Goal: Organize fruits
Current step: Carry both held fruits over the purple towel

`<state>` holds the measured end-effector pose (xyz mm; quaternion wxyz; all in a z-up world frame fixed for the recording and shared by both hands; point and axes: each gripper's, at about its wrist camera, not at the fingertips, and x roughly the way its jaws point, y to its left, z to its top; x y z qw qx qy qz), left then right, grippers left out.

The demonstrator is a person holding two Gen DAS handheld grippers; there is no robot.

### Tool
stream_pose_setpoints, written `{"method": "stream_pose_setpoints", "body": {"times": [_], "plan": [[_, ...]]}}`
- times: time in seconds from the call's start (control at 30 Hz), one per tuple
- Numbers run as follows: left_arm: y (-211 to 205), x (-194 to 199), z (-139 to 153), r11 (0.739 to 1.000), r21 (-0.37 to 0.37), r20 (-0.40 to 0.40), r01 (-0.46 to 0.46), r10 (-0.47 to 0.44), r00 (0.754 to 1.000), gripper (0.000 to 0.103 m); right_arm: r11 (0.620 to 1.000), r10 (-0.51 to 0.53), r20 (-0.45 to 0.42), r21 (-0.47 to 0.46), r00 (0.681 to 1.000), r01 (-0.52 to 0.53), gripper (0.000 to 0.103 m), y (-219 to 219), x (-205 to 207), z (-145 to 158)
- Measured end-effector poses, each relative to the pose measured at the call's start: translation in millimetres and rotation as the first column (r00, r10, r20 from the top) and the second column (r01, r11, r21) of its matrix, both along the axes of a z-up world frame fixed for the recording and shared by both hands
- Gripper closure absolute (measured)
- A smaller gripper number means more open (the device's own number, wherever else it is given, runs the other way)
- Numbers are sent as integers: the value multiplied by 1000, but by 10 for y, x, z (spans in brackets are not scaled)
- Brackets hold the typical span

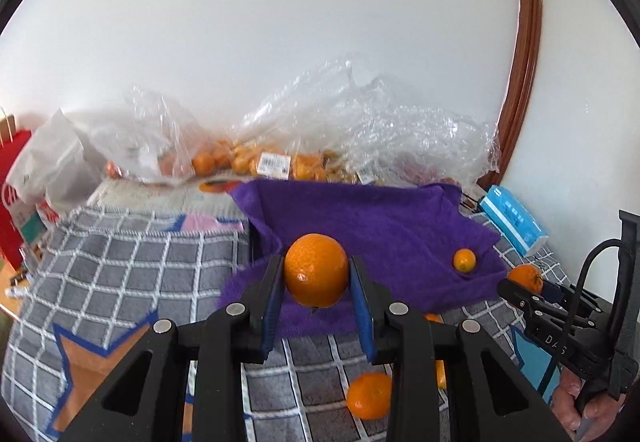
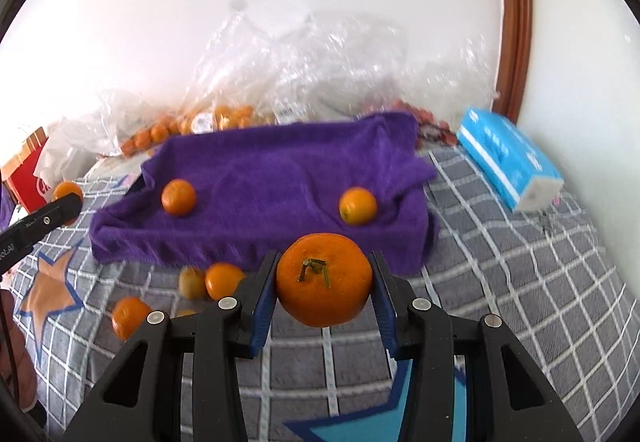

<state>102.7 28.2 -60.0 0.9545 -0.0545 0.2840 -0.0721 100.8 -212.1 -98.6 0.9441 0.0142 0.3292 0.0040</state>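
Left gripper [image 1: 316, 274] clamps one orange [image 1: 316, 270]; right gripper [image 2: 324, 282] clamps a mandarin [image 2: 324, 280]. Purple tray [image 2: 208, 242] lies at 12 o'clock. Risk: round fruit slipping from pads, rolling off.

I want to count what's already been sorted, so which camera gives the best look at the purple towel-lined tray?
The right wrist view: the whole purple tray shows, rim to rim, with two oranges lying in it. In the left wrist view the same tray is partly hidden behind the held orange, and only one small fruit inside shows.
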Motion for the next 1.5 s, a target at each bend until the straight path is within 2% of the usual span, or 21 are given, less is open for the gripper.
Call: {"method": "stream_pose_setpoints", "body": {"times": [0.13, 0.33, 0.53, 0.7, 0.87, 1.1, 1.37, 1.5], "plan": [[-7, 124, 147, 1000, 23, 40, -10, 9, 999, 73, 1000, 9, 29, -3, 1000, -8, 59, 46, 163, 94], [11, 349, 226, 999, 17, 52, -37, 36, 998, 73, 999, 14, 62, 35, 998, -16, 59, 67, 416, 219], [156, 561, 70, 996, -26, 30, -85, 86, 996, 73, 999, 11, 95, 32, 995, -14, 59, 127, 654, 275], [265, 619, -117, 992, -37, 10, -119, 120, 993, 73, 999, 7, 94, 40, 996, -11, 59, 140, 761, 108], [266, 654, -223, 993, -59, -2, -103, 103, 995, 73, 998, 1, 39, 68, 999, -3, 59, 56, 854, -121], [210, 709, -322, 993, -57, -18, -99, 98, 995, 73, 997, -16, 60, 79, 998, 11, 59, -68, 828, -103], [281, 779, -418, 988, -118, -65, -96, 88, 994, 73, 998, 18, 33, 67, 999, -20, 59, -12, 871, -177], [231, 751, -401, 992, -88, -44, -89, 85, 995, 73, 998, 39, 6, 54, 999, -39, 59, 50, 882, -251]]}}
